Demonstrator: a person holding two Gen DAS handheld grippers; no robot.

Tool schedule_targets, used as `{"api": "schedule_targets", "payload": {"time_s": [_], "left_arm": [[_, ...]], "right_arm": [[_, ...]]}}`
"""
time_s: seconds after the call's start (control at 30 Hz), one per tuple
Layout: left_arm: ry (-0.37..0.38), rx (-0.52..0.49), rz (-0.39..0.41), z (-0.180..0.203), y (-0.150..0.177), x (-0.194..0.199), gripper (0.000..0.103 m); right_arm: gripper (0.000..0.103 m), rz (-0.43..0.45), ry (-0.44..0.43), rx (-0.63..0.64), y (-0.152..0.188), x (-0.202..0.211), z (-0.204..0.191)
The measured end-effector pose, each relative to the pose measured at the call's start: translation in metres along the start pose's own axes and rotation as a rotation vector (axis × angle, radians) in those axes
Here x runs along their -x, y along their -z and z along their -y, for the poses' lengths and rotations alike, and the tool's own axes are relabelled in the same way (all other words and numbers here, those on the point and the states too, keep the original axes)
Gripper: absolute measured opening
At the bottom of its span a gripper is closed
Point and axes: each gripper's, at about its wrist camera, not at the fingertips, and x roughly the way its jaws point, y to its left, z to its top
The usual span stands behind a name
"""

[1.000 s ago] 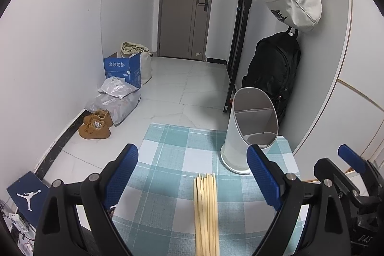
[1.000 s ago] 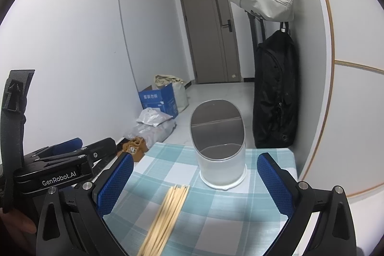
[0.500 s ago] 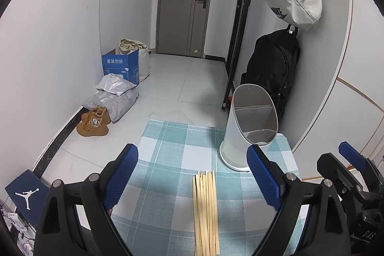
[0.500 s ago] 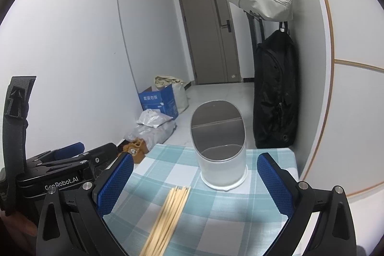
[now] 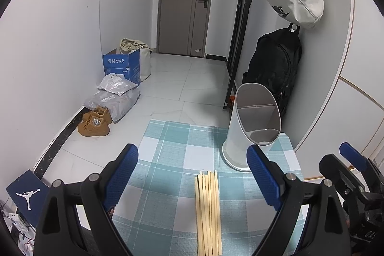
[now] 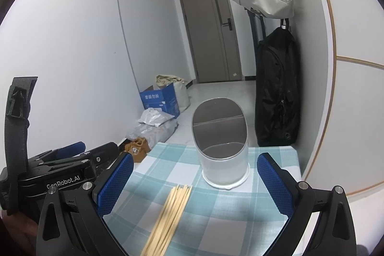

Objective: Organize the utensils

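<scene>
A bundle of wooden chopsticks (image 5: 208, 210) lies flat on the checked cloth of the worktop (image 5: 168, 143), tips pointing toward a white slant-topped utensil holder (image 5: 252, 126) with inner dividers, which stands just beyond them near the far right corner. The left hand-held gripper (image 5: 192, 181) hovers above the bundle with its blue pads spread wide and nothing between them; the right hand-held gripper (image 6: 195, 184) is likewise wide apart and empty, facing the holder. Nothing is sorted yet, so a first pick seems next. The sticks lie packed side by side, so a pinch from above may catch only some and scatter the rest, or let them fan out and roll. The holder looks light and sits close to the worktop edge; a nudge while inserting long sticks could tip it
</scene>
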Motion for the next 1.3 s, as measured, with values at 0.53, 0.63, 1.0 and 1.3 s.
{"api": "schedule_targets", "payload": {"time_s": [0.53, 0.63, 1.0, 1.3], "left_arm": [[0.006, -0.017, -0.011, 0.002, 0.001, -0.012, 0.089], [0.005, -0.014, -0.027, 0.0, 0.002, -0.02, 0.089], [-0.008, 0.046, -0.127, -0.039, -0.002, -0.07, 0.089], [-0.009, 0.115, -0.248, -0.069, 0.014, -0.105, 0.089]], "right_arm": [[0.103, -0.01, 0.004, 0.007, 0.002, -0.008, 0.001], [0.103, -0.027, -0.002, 0.009, 0.004, -0.014, 0.001], [0.091, -0.284, -0.034, 0.009, 0.037, -0.081, -0.004], [0.052, -0.584, 0.038, 0.049, 0.077, -0.16, -0.013]]}}
